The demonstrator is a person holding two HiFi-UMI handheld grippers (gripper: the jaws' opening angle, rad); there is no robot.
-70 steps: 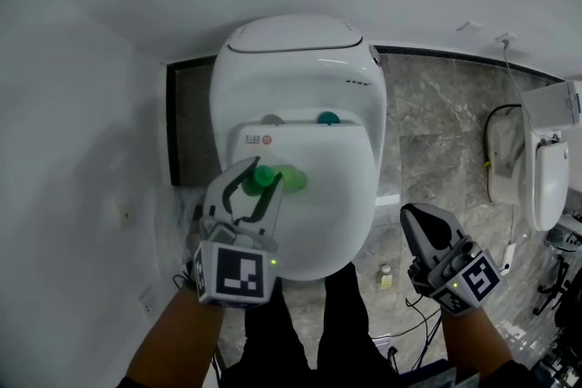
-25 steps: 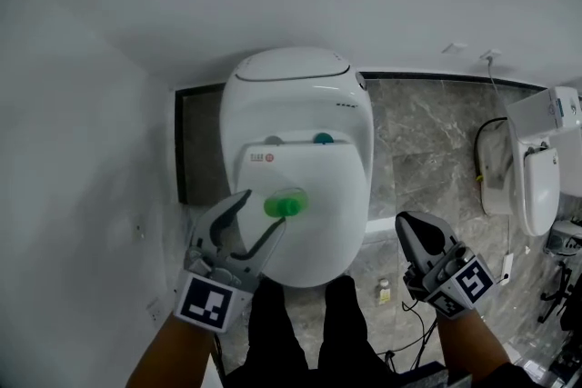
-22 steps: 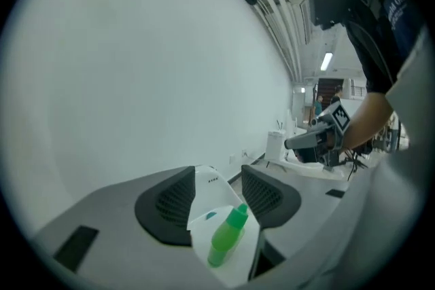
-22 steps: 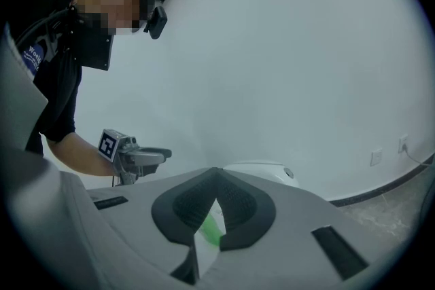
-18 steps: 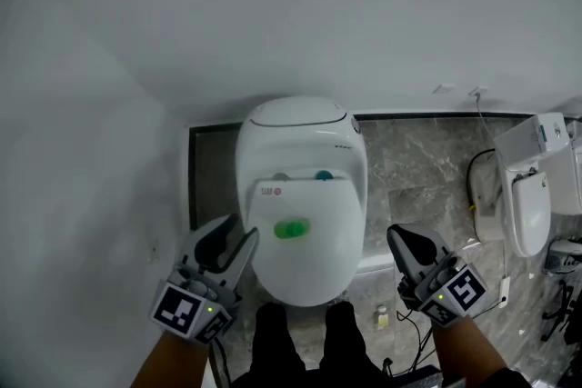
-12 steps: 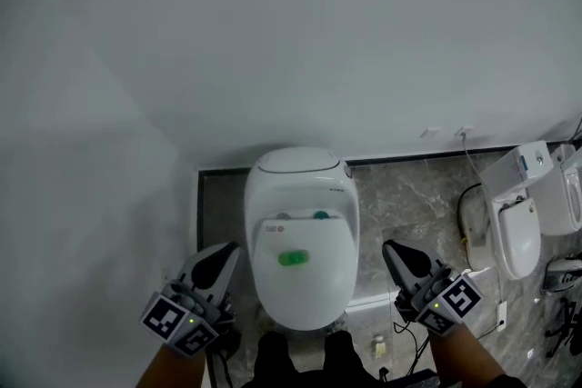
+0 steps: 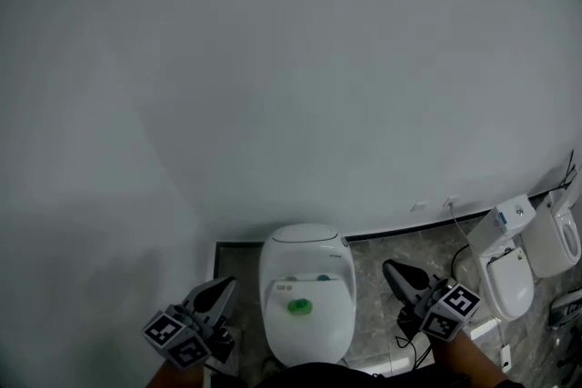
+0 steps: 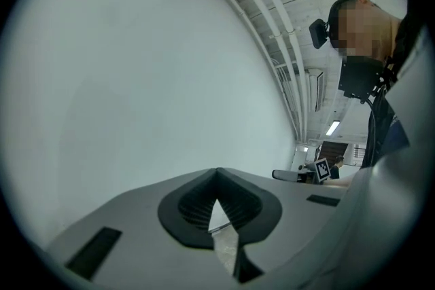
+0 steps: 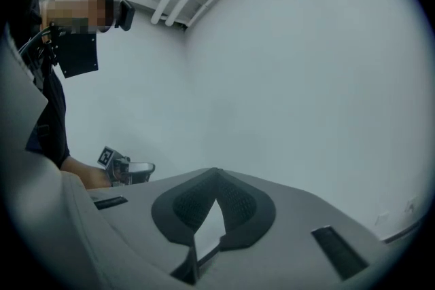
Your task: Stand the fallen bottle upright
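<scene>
A small green bottle point(image 7: 298, 307) rests on the closed white toilet lid point(image 7: 314, 332), low in the head view; from above it shows as a round green spot. My left gripper point(image 7: 224, 286) hangs left of the toilet, well apart from the bottle, jaws shut and empty. My right gripper point(image 7: 392, 269) is raised to the right of the toilet, also shut with nothing in it. In the left gripper view the left gripper point(image 8: 217, 174) faces a bare white wall, tips meeting. The right gripper point(image 9: 217, 174) does the same in its own view.
A white wall point(image 7: 291, 59) fills most of the head view. Two more white toilets point(image 7: 509, 273) stand at the right on the grey marbled floor point(image 7: 382, 254), with a cable beside them. A dark panel point(image 7: 235, 261) lies left of the toilet.
The left gripper let go of the bottle, pulled back to the left and shut. Both grippers rose. The head view tilted up, so the toilet shrank towards the bottom edge.
</scene>
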